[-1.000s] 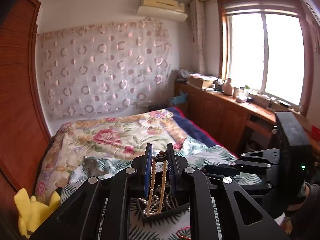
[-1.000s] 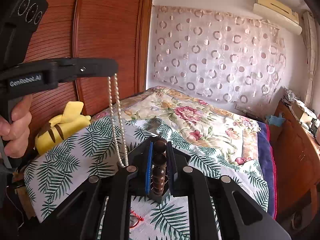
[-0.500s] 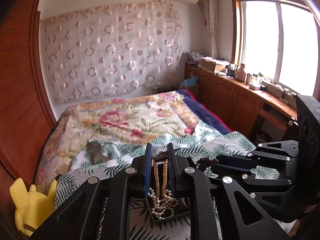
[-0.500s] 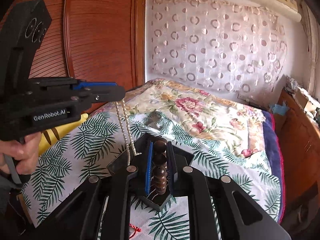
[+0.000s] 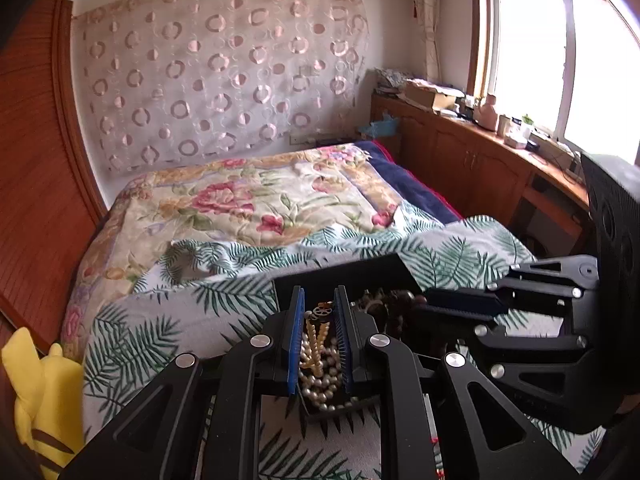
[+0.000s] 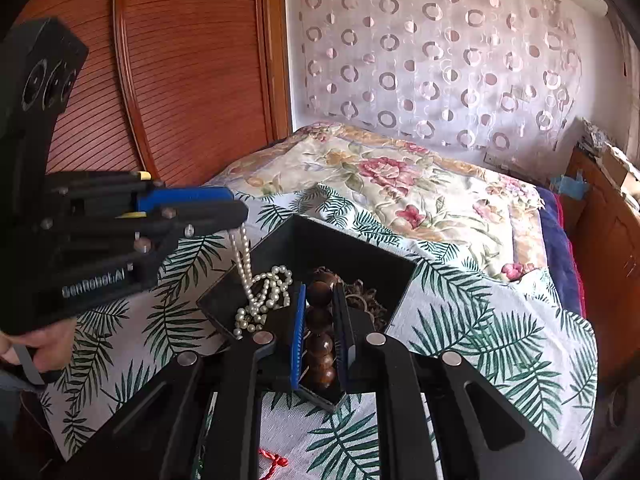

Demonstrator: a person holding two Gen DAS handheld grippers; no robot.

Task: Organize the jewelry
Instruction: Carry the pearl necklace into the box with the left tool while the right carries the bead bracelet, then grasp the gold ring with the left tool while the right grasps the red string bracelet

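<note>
A black open box (image 6: 352, 248) sits on the palm-leaf cloth (image 6: 480, 320) over the bed. My left gripper (image 5: 319, 314) is shut on a pearl necklace (image 5: 320, 364) at its clasp; the strand hangs down and piles inside the black box (image 5: 340, 276). In the right wrist view the left gripper (image 6: 236, 216) sits just left of the box, with the pearl necklace (image 6: 260, 292) draping over its left edge. My right gripper (image 6: 319, 304) is shut on a brown wooden bead bracelet (image 6: 320, 340), held low over the box. The right gripper (image 5: 460, 306) shows at right in the left wrist view.
A yellow plush toy (image 5: 44, 396) lies at the bed's left edge. A floral quilt (image 5: 248, 204) covers the far bed. Wooden wardrobe doors (image 6: 180, 72) stand left, a wooden cabinet (image 5: 480, 168) with clutter under the window right. A red cord (image 6: 274, 460) lies on the cloth. A hand (image 6: 36, 348) grips the left handle.
Both grippers have come down toward the black box. The pearl strand, hanging free before, now pools inside the box. The wooden beads have sunk with the right gripper to just over the box.
</note>
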